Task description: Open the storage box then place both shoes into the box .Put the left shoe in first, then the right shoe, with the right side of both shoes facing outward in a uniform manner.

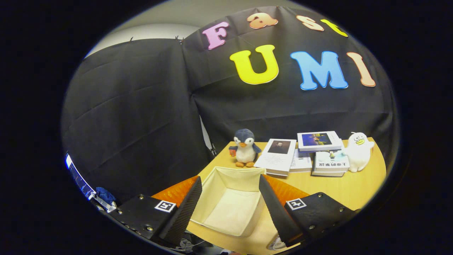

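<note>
A black cloth wall [141, 117] stands behind a wooden table [354, 187]. At the far left, low down beside the wall, sit a small blue thing and a clear strip that I cannot make out.

The gripper [230, 209] hangs over the near part of the table with its fingers [184, 209] spread well apart and nothing between their pads. Between them, and a little below, lies the storage box [230, 202]: it is open, with a cream cloth lining, and orange shows on its outer sides next to each finger. Nothing lies inside it.

Beyond the box, toward the wall, a toy penguin [245, 148] stands upright on the table. Just right of it lies a white book [277, 156] with a dark portrait on its cover, then a loose stack of books [324, 152]. A white toy duck [358, 151] stands upright, touching the right side of that stack.
</note>
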`<move>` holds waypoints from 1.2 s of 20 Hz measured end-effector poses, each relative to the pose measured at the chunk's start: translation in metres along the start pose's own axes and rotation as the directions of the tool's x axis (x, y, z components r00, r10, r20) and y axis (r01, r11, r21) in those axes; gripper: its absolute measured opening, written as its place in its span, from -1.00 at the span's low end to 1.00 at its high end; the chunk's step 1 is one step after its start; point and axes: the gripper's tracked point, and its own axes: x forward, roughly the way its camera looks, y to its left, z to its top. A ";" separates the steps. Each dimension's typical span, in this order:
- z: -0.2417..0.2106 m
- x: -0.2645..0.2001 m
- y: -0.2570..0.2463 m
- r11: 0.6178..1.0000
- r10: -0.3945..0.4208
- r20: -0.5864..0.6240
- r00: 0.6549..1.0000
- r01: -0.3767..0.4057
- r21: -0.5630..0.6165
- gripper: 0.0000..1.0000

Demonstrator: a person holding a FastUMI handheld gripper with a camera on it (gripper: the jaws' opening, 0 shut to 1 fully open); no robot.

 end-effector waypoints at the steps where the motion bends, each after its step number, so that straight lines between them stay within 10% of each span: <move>1: -0.005 -0.002 -0.012 1.000 -0.020 -0.006 1.000 0.020 0.010 0.95; 15: -0.118 -0.005 -0.163 0.952 -0.243 -0.220 0.945 0.275 0.132 0.96; 24: -0.192 0.000 -0.188 0.921 -0.191 -0.407 0.893 0.306 0.241 0.96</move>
